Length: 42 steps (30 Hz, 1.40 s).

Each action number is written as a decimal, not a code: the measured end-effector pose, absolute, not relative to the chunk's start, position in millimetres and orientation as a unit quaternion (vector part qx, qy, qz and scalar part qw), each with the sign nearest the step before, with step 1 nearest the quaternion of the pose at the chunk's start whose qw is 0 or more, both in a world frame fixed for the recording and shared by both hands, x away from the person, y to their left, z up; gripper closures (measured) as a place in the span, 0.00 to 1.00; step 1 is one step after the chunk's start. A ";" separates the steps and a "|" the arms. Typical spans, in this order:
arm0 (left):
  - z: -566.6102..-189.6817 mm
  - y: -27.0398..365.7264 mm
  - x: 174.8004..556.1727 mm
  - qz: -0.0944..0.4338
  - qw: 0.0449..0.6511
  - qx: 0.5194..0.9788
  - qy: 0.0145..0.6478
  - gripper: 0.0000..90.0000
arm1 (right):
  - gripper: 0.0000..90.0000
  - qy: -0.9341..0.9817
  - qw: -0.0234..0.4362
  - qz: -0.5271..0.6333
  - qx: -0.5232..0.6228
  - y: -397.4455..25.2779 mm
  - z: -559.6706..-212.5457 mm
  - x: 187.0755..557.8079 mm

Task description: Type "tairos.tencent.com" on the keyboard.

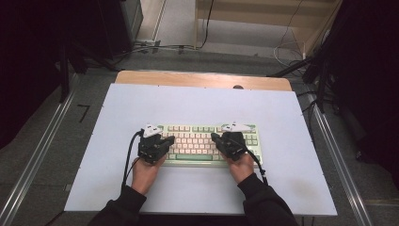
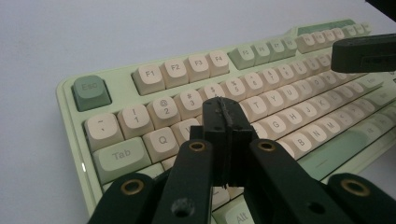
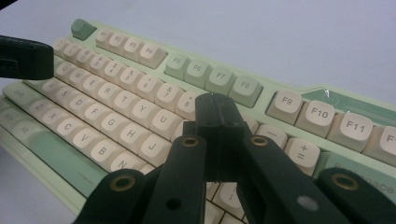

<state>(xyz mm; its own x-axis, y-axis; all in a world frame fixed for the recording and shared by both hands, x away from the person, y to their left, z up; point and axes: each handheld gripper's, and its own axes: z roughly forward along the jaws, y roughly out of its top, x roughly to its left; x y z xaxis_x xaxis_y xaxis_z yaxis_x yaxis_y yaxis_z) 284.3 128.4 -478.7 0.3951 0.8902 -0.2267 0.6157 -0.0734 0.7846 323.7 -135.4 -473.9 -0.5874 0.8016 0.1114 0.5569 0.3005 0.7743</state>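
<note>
— How many keyboards sit under the grippers?
— One keyboard [image 1: 197,143], lying on one white counter [image 1: 197,101].
— And the grippers themselves?
— Two: a left gripper [image 1: 168,140] and a right gripper [image 1: 215,137], each over its own end of the keys.
— Hands holding them?
— Two, one behind each gripper.

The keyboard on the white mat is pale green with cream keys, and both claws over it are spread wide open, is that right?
Not quite. The keyboard is pale green with cream keys and lies on the white mat, but both claws are shut. The left gripper view shows the left claw with its jaws pressed together above the letter keys, and the right gripper view shows the same for the right claw.
</note>
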 end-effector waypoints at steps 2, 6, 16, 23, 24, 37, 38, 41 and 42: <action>-479.6 127.8 284.1 0.159 0.431 0.715 0.527 1.00 | 0.98 0.793 0.151 0.407 0.428 -135.4 -473.9 323.7; -482.1 127.1 283.9 0.160 0.426 0.717 0.528 1.00 | 0.98 0.791 0.151 0.406 0.431 -135.6 -473.7 323.7; -486.0 126.2 284.8 0.157 0.418 0.722 0.529 1.00 | 0.98 0.791 0.152 0.406 0.432 -136.2 -473.6 324.0; -487.7 125.5 285.4 0.156 0.414 0.724 0.529 1.00 | 0.98 0.791 0.153 0.405 0.432 -136.3 -474.2 324.3; -487.8 125.4 285.4 0.155 0.414 0.724 0.530 1.00 | 0.98 0.791 0.153 0.406 0.432 -136.5 -474.0 324.3; -490.0 124.7 286.2 0.153 0.410 0.726 0.530 1.00 | 0.98 0.790 0.153 0.406 0.432 -137.1 -473.4 324.2; -490.6 124.0 286.3 0.154 0.404 0.730 0.530 1.00 | 0.98 0.790 0.153 0.406 0.432 -137.0 -473.5 324.2; -491.4 122.3 286.0 0.153 0.401 0.733 0.527 1.00 | 0.98 0.790 0.153 0.406 0.433 -136.5 -473.6 324.0; -491.3 122.3 285.7 0.152 0.402 0.734 0.526 1.00 | 0.98 0.790 0.153 0.407 0.433 -136.5 -473.5 323.9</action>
<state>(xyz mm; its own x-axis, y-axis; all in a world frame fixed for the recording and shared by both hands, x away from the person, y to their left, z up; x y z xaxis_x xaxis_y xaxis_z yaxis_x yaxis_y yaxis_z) 285.7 122.3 -491.3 0.3999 0.8944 -0.2002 0.6500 -0.1227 0.7500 323.9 -136.5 -473.5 -0.5788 0.8079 0.1105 0.5596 0.2950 0.7745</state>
